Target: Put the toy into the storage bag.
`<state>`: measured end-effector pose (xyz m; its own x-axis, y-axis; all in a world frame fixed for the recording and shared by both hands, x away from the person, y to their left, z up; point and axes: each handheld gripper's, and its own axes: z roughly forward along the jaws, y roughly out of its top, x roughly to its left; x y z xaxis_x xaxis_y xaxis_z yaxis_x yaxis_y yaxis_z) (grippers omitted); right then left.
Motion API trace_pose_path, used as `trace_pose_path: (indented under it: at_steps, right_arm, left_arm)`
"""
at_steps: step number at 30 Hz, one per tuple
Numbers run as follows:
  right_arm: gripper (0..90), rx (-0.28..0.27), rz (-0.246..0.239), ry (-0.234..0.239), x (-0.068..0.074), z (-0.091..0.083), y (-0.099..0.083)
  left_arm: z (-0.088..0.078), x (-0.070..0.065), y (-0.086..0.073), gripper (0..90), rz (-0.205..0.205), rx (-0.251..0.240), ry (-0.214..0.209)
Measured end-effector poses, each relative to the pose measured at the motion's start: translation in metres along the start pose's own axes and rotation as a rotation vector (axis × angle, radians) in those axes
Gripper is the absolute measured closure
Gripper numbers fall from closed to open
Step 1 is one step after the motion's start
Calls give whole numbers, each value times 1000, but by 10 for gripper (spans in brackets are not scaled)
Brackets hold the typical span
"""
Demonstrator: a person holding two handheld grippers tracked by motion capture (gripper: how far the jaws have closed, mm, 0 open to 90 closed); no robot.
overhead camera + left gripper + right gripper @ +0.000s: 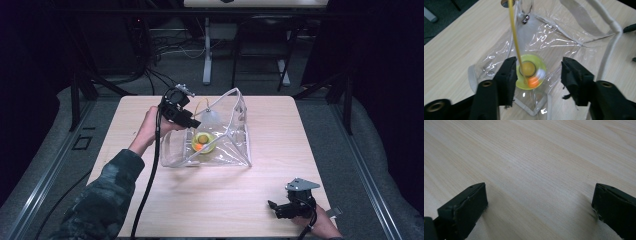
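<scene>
A clear plastic bag [231, 131] with white trim stands open on the wooden table [210, 200]. Inside it lies a round yellow-green toy [203, 142] with an orange spot. My left gripper [194, 123] hangs over the bag's left side, pointing down into it. In the left gripper view its jaws stand apart above the toy [531, 71], gripping nothing, and a thin yellow cord [514, 37] runs down past the left jaw. My right gripper [274, 206] rests near the table's front right corner, open wide [540, 202] over bare wood.
A small metal zip pull [525, 18] hangs at the bag's upper edge, and a white strap [610, 47] curves along its right side. Beyond the table's far edge are stand legs [207, 55] and cables on a grey floor.
</scene>
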<state>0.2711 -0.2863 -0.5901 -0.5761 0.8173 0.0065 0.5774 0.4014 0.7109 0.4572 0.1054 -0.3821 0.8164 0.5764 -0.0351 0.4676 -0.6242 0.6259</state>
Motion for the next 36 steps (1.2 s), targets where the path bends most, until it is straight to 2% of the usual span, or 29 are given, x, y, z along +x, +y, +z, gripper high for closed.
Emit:
trace_pose_path:
  at_steps: [1,2,4,6,7,8,11,12,15,21,24,27,28,30,31,36]
  right_arm:
    - [0,0,0,0,0,0,0]
    - [0,0,0,0,0,0,0]
    - [0,1,0,0,0,0,0]
    - [0,0,0,0,0,0,0]
    - [0,0,0,0,0,0,0]
    - [0,0,1,0,0,0,0]
    - [0,0,1,0,0,0,0]
    - [0,1,1,0,0,0,0]
    - [0,0,1,0,0,0,0]
    - [0,1,1,-1,0,0,0]
    - [0,1,1,-1,0,0,0]
    - [0,1,1,-1,0,0,0]
    - [0,0,1,-1,0,0,0]
    - [0,1,1,-1,0,0,0]
    - [0,5,-2,-3,0,0,0]
    - [0,4,-3,-4,0,0,0]
  left_arm:
    - [-4,-1,0,381,2,-5,7]
    - [-8,-2,0,381,3,-11,14]
    - [-18,-4,-2,283,4,-38,23]
    - [-21,-5,-3,217,3,-41,26]
    - [-25,-5,-4,217,3,-46,32]
    - [-28,-6,-5,163,3,-48,35]
    - [-37,-7,-9,148,0,-51,47]
    - [-40,-7,-11,109,-3,-50,53]
    - [-47,-8,-17,71,-7,-50,68]
    - [-58,-10,-32,14,-1,-35,94]
    - [-64,-8,-42,0,-12,-32,105]
    - [-72,-6,-56,0,-32,-36,135]
    - [-72,-6,-56,0,-32,-36,135]
    - [-77,-6,-68,0,-40,-38,147]
    - [-77,-6,-68,0,-40,-38,147]
    - [-82,-8,-89,0,-59,-35,159]
